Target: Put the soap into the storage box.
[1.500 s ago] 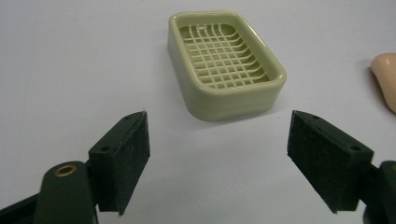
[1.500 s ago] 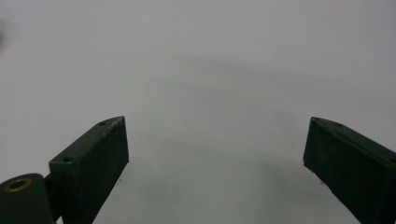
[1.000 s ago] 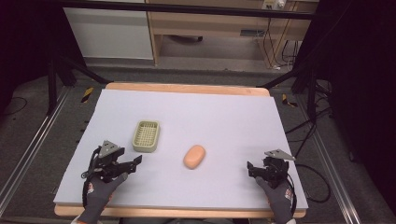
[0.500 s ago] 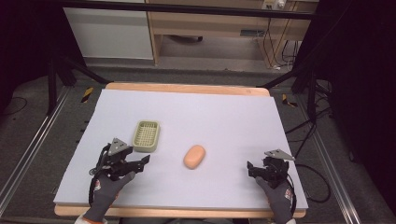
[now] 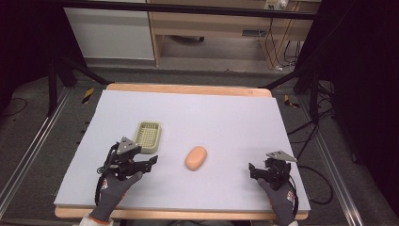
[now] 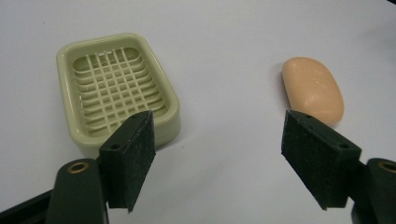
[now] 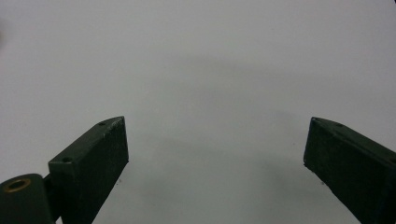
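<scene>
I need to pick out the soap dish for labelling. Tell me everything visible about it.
The soap dish is a pale green, plastic-looking rectangular tray with rounded corners, a raised rim and a slotted grid floor. It is empty and sits flat on the white table cover, left of the orange soap bar, apart from it. The left gripper is beside it; contact cannot be told.

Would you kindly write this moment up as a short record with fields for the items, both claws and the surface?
Surface: pale grey mat on a wooden table
Item 1: pale green plastic soap dish with a grid floor, empty
Item 2: peach oval soap bar, on the mat, right of the dish, apart from it
Left claw: jaws wide open, near the dish, pointing toward the soap, holding nothing
Right claw: jaws open, over bare mat, holding nothing
</scene>
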{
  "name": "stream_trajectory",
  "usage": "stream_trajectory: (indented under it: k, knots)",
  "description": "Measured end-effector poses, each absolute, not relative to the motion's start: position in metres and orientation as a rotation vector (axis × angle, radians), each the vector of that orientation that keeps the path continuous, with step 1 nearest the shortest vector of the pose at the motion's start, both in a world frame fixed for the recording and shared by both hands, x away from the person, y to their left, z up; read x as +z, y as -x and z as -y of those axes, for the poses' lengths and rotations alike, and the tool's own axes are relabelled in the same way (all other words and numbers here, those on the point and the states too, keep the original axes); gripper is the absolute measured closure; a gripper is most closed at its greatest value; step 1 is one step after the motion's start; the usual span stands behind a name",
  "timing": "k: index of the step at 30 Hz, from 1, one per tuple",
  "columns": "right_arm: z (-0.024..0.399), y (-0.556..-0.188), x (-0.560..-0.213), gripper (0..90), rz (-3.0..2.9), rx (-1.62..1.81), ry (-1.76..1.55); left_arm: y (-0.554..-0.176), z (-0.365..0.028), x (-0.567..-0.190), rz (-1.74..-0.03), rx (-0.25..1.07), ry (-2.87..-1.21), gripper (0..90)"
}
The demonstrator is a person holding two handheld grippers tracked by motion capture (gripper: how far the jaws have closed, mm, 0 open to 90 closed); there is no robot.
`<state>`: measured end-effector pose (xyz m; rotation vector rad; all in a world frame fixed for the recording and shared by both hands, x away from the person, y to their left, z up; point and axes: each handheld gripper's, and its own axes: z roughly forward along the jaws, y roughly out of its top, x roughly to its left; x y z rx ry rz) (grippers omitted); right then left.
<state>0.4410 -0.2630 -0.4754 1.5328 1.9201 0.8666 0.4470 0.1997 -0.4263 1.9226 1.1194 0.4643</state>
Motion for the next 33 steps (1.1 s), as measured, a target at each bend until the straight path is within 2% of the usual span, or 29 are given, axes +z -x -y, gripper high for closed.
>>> stream_trajectory:
  k: [13, 33]
  knots:
    - [0.262, -0.441, -0.476, 6.9, -1.926, 0.866, -1.531, -0.454, -0.175, -0.412, -1.064, 0.46, -1.945, 26.2]
    - [0.262, -0.441, -0.476, 6.9, -1.932, 0.863, -1.536, -0.465, -0.133, -0.411, -1.008, 0.408, -1.98, 26.8]
